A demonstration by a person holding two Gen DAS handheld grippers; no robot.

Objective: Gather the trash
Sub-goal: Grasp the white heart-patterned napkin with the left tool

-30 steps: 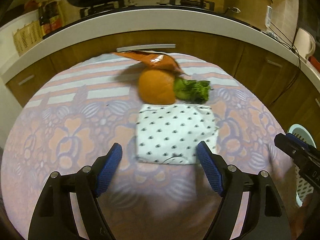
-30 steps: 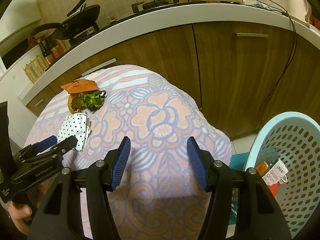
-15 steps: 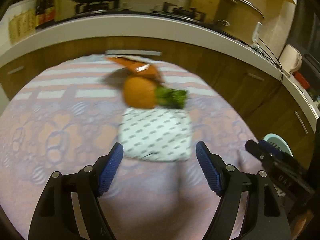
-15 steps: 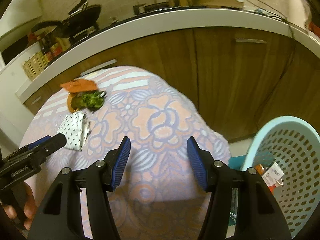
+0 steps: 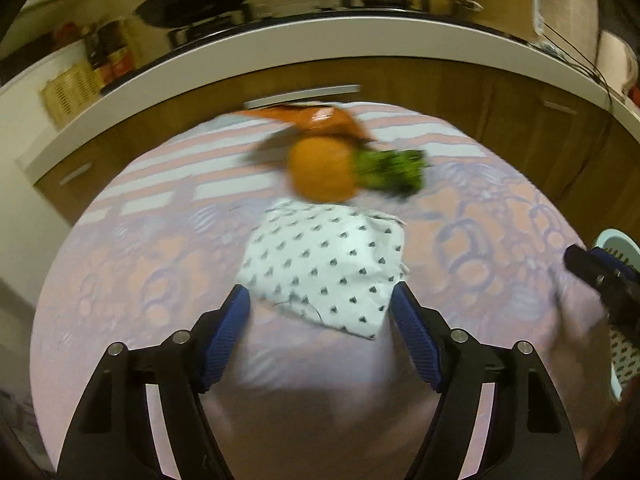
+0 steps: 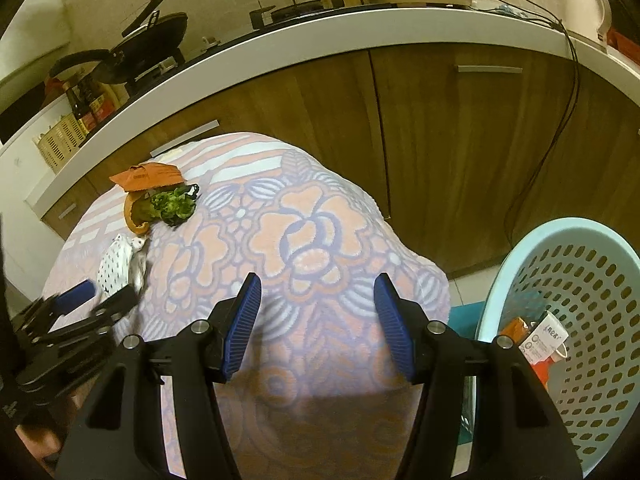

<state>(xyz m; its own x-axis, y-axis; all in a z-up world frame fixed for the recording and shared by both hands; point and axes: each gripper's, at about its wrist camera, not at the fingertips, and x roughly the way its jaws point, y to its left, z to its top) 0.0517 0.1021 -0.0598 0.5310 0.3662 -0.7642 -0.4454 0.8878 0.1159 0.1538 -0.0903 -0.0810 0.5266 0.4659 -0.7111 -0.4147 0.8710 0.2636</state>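
White spotted paper (image 5: 324,270) now sits with its near corners between the spread pads of my left claw (image 5: 320,316); a second ago it lay just ahead of them, so I judge a pinch comes next. At twelve o'clock beyond it: orange peel (image 5: 320,172), greens (image 5: 390,168), orange wrapper (image 5: 316,118), all on the tabletop (image 5: 120,280). My right claw (image 6: 318,312) hangs spread and empty, basket (image 6: 580,280) at three o'clock.
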